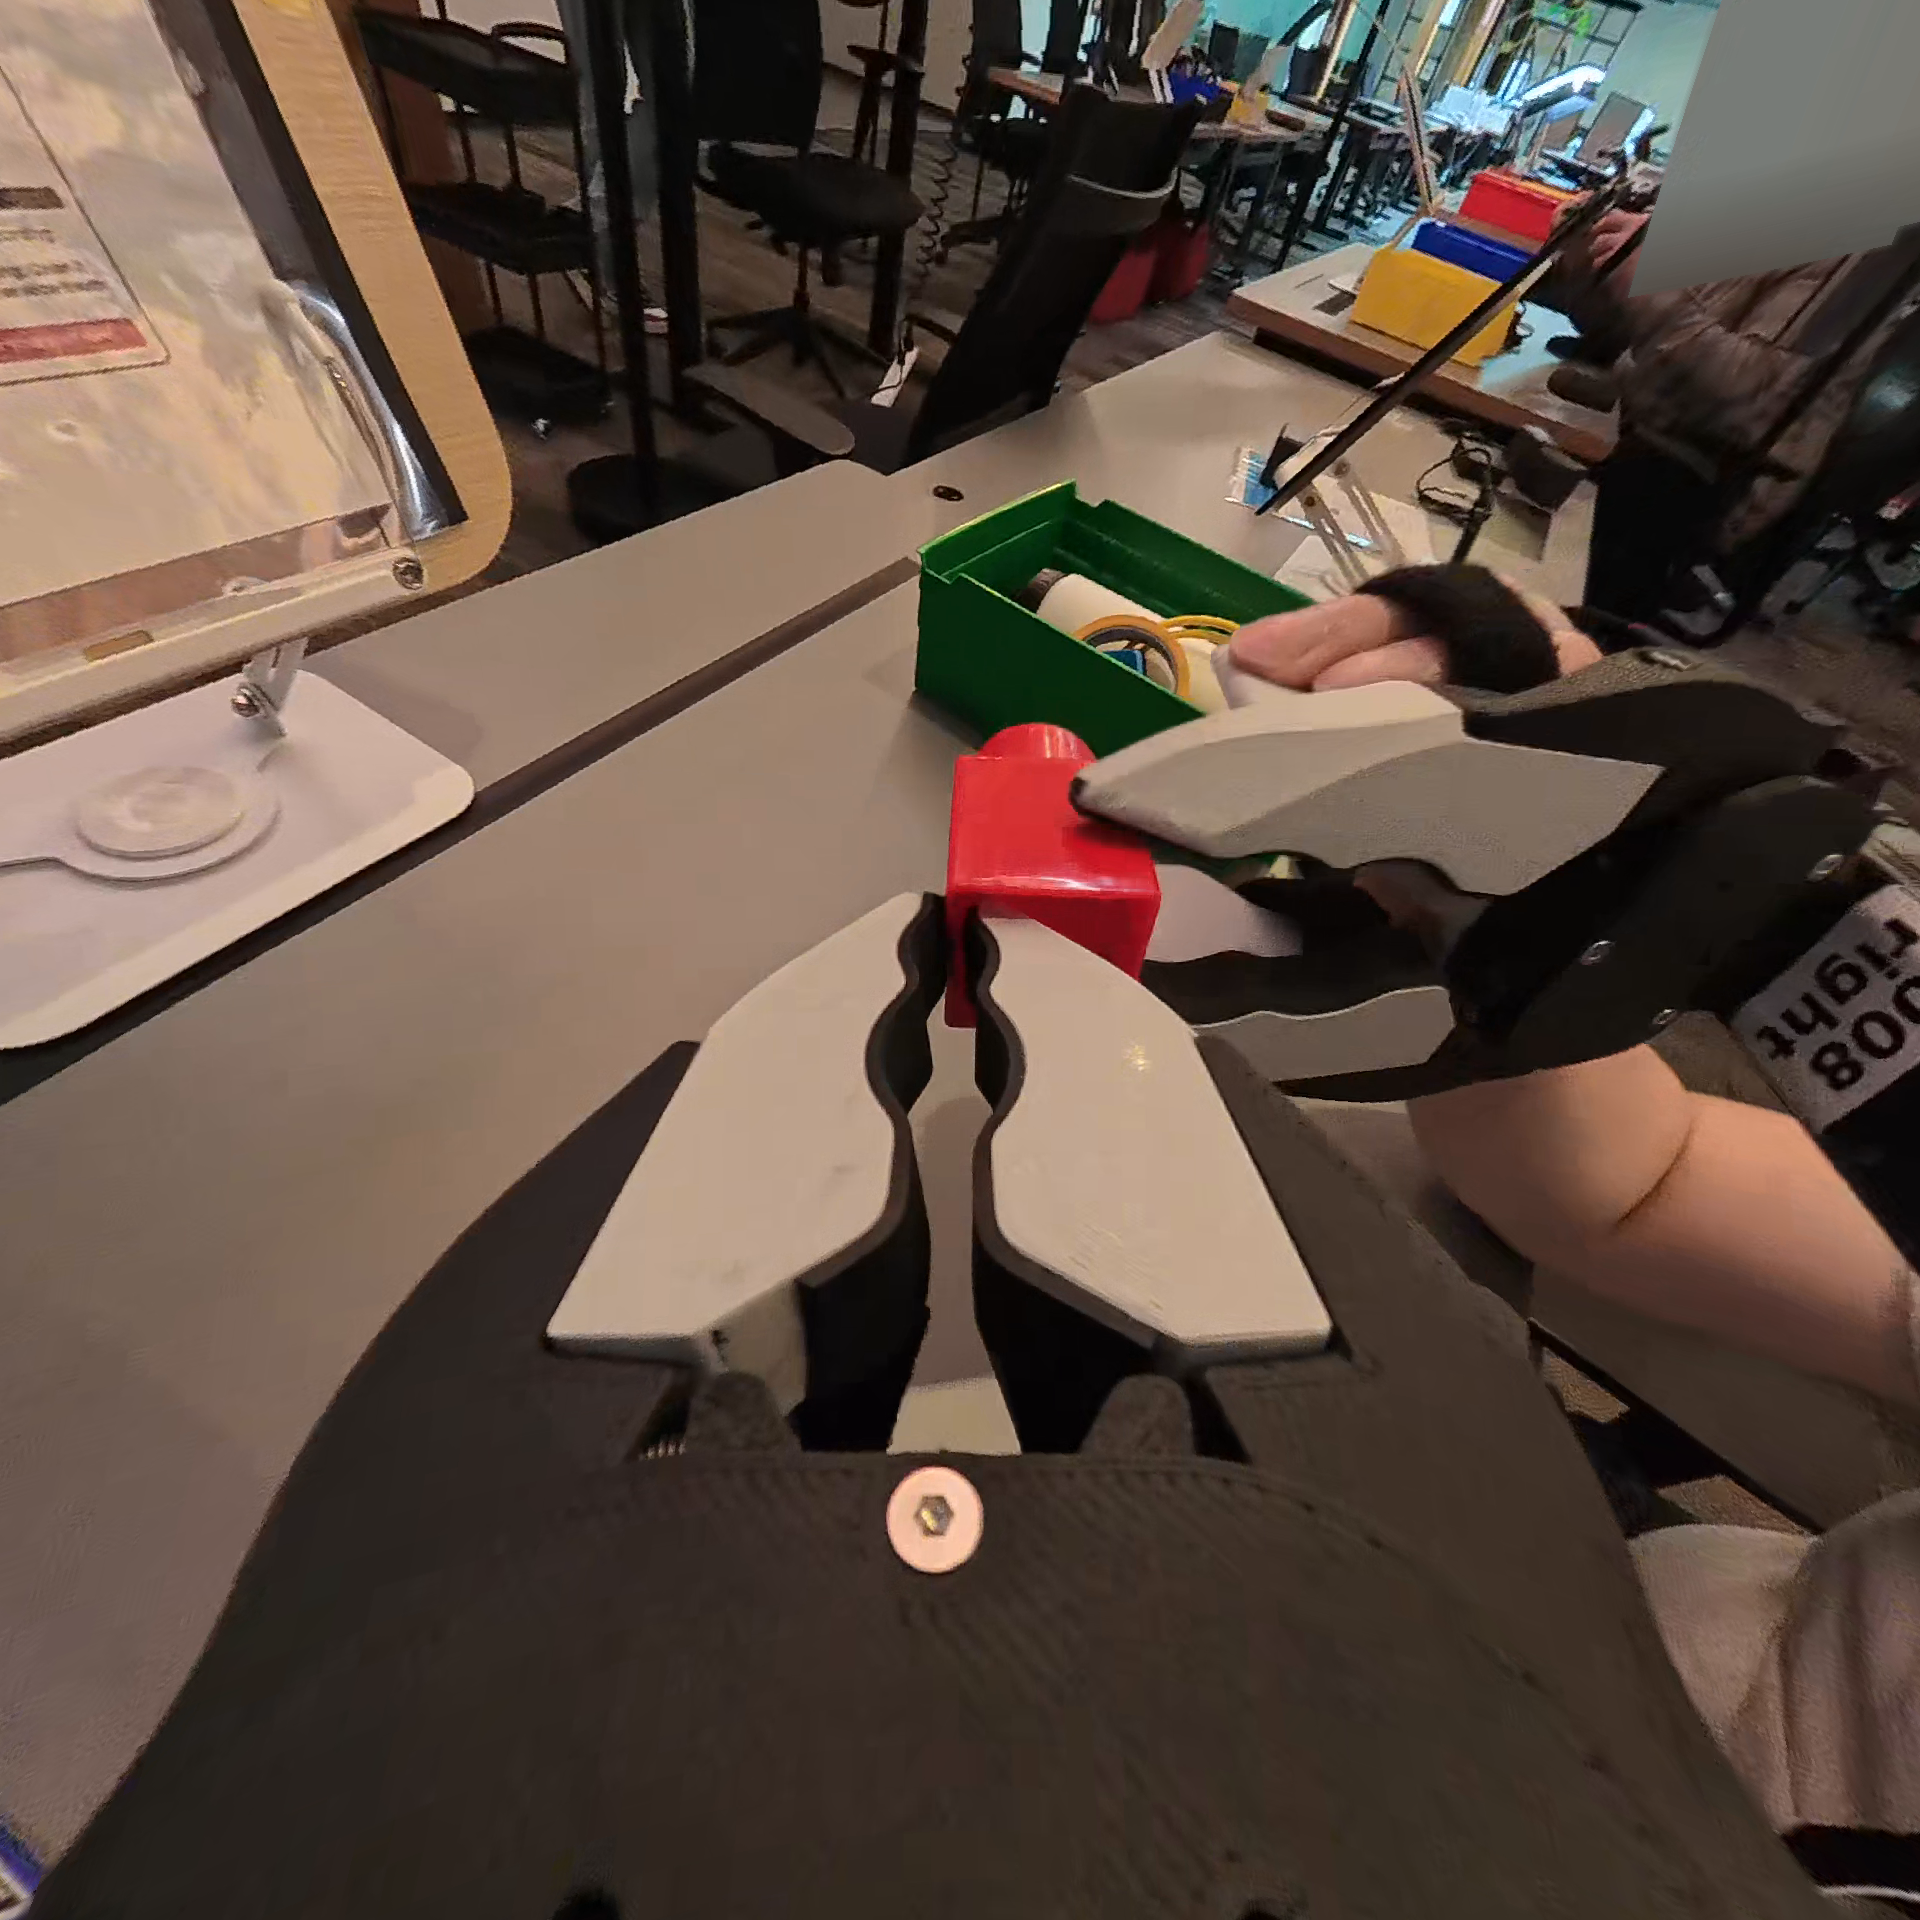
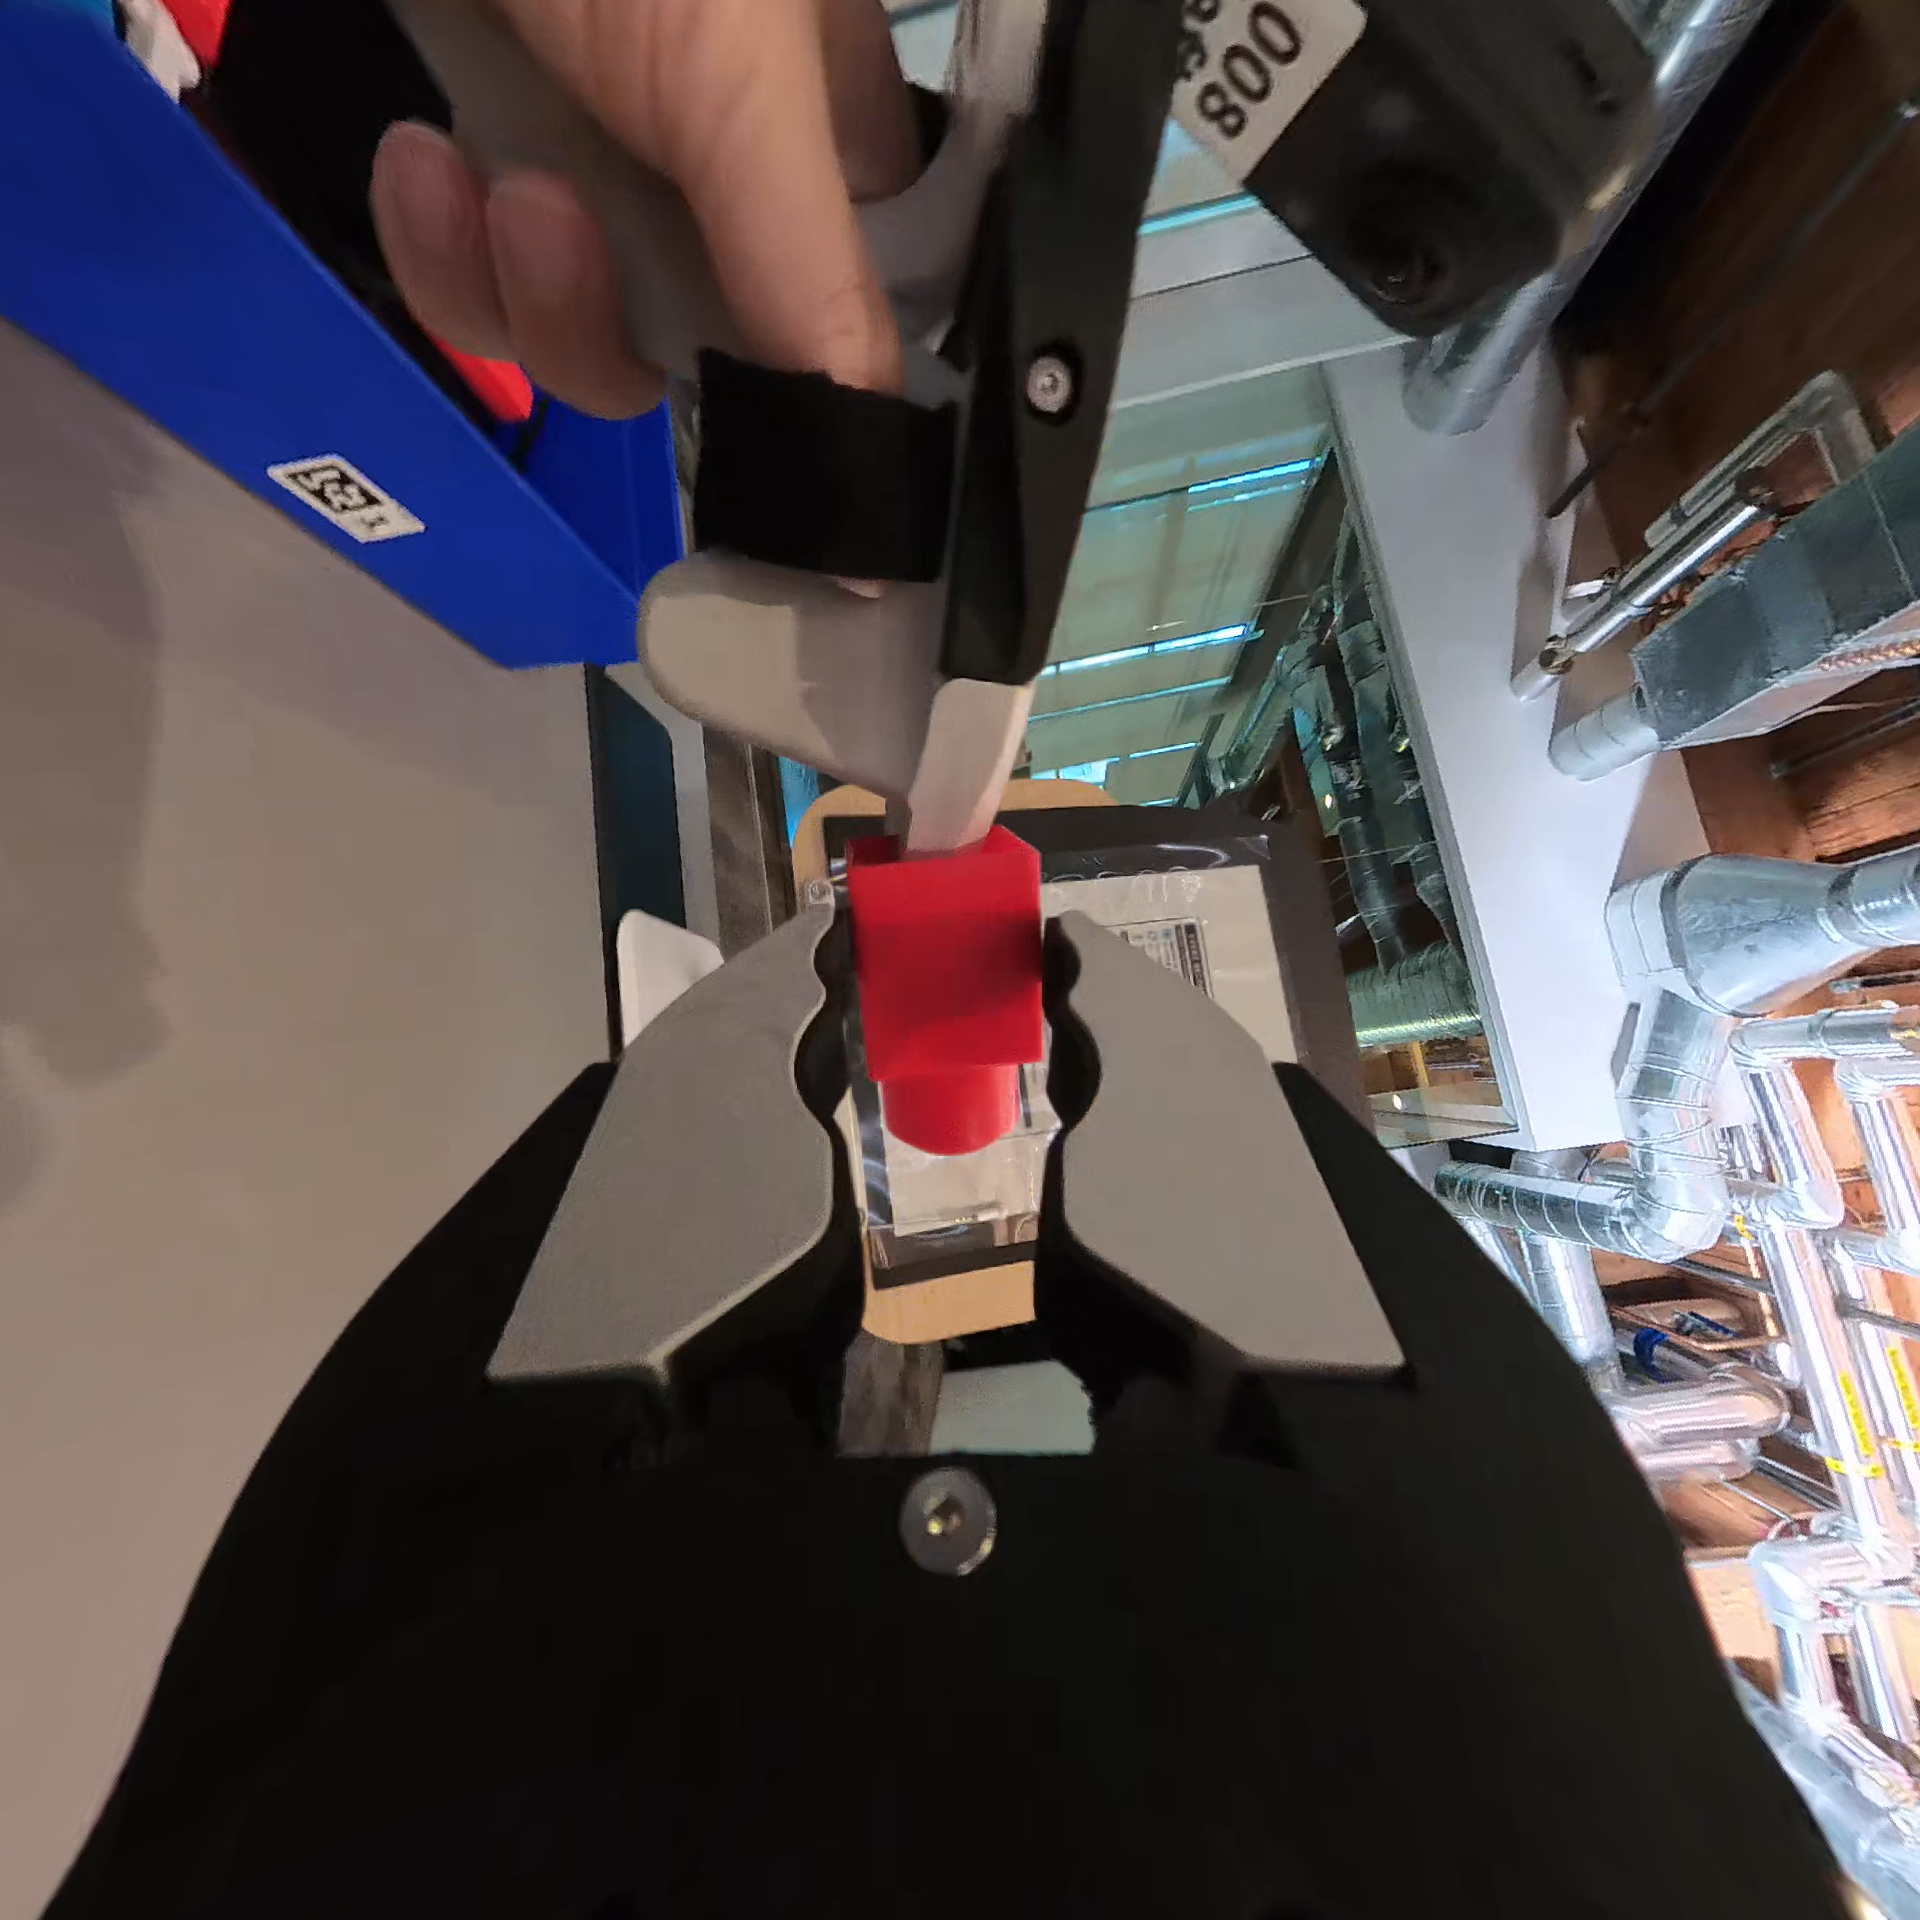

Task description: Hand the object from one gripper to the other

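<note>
A red hollow brick (image 1: 1039, 842) with one round stud is held in the air above the grey table (image 1: 623, 748). My left gripper (image 1: 956, 935) is shut on one wall of the brick's open underside, one finger inside and one outside. My right gripper (image 1: 1122, 883) comes in from the right, its fingers against two opposite sides of the brick. In the right wrist view the brick (image 2: 945, 987) sits between my right gripper's (image 2: 945, 935) fingertips, stud pointing toward the camera, touching both pads. The left gripper (image 2: 935, 831) reaches down into the brick from above, held by a hand.
A green bin (image 1: 997, 644) with tape rolls stands on the table just behind the brick. A framed sign on a white stand (image 1: 208, 810) is at the left. A blue bin (image 2: 260, 312) shows in the right wrist view. Chairs and desks stand beyond the table. The tips of both grippers are at nearly the same place.
</note>
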Demonstrator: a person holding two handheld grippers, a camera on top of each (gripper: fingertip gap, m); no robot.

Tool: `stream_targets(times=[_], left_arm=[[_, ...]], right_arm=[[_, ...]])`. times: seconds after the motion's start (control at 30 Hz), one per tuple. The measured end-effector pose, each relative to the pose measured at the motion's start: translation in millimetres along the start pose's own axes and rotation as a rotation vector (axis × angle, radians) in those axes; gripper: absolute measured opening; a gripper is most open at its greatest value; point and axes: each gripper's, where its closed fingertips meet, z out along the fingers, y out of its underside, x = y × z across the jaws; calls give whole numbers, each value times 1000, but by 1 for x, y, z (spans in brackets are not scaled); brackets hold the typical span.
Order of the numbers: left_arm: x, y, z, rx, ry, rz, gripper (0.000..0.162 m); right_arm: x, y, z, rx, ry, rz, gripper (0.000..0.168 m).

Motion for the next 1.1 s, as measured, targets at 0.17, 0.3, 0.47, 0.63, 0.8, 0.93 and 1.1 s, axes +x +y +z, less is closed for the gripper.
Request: stream_targets(times=[0.17, 0.3, 0.47, 0.63, 0.8, 0.93, 1.1], left_arm=[[8, -28, -14, 154, -55, 107, 53], [20, -38, -36, 196, -70, 200, 56], [31, -44, -59, 221, -68, 240, 52], [32, -42, -71, 198, -112, 287, 50], [34, -38, -75, 175, -126, 305, 49], [34, -35, -75, 148, -140, 320, 49], [28, -29, -79, 97, -191, 355, 52]], right_arm=[[30, 16, -10, 65, 56, 287, 35], [93, 76, -51, 73, 214, 733, 35], [95, 240, -146, -315, 344, 1390, 35], [2, 350, -232, -788, 353, 1733, 35], [-77, 360, -223, -995, 45, 1886, 36], [-105, 353, -222, -1147, -127, 1813, 36], [-90, 357, -233, -1191, -43, 1770, 54]])
